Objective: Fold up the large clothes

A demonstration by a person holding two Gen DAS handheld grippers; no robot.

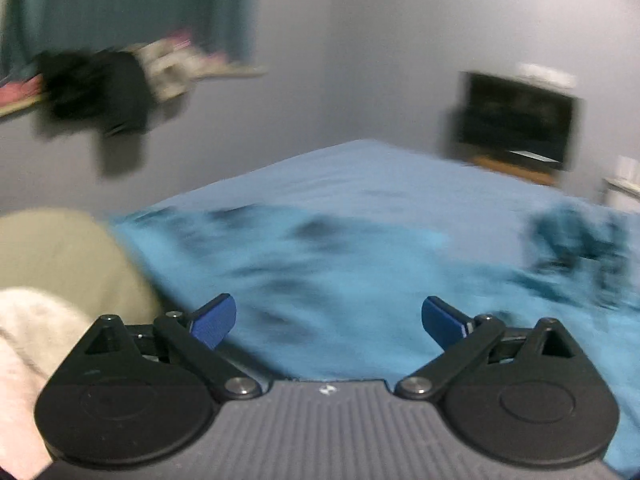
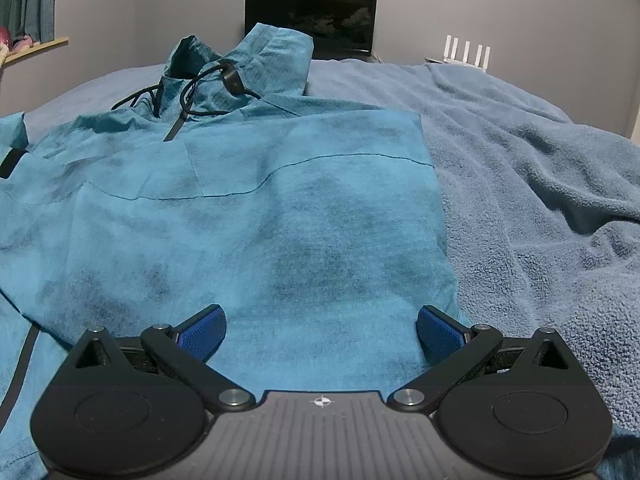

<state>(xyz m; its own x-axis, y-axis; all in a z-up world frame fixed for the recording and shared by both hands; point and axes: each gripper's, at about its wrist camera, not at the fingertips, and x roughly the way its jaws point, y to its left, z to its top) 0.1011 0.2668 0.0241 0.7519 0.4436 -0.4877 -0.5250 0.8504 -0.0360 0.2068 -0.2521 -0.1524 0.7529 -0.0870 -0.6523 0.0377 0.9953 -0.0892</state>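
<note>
the left wrist view is smeared with blur: the dark heap (image 1: 96,88) on the ledge at 10 o'clock cannot be made out, nor the pale cloth (image 1: 28,332) and tan shape (image 1: 68,252) at 8 and 9 o'clock. in the right wrist view the teal jacket (image 2: 256,208) is cut off at the left and bottom edges, so its hem and near sleeve are out of sight, and the gripper body hides its lower part.

the jacket is mottled teal with darker blotches, a stitched seam running across the chest, black drawcords (image 2: 188,96) looped at the neck and a black zip line at 8 o'clock. it lies flat on the blue blanket (image 2: 540,200), filling the left and centre of the right view; its right side is a straight folded edge.

its long axis runs from 6 to 12 o'clock, with the hood (image 2: 256,56) rumpled and standing up at 12, toward the dark screen (image 2: 312,16) by the wall.

the left gripper (image 1: 327,320) has its blue pads spread wide, with nothing between them and the jacket below. the right gripper (image 2: 320,334) also stands wide over the cloth, pads not pressing on it.
</note>
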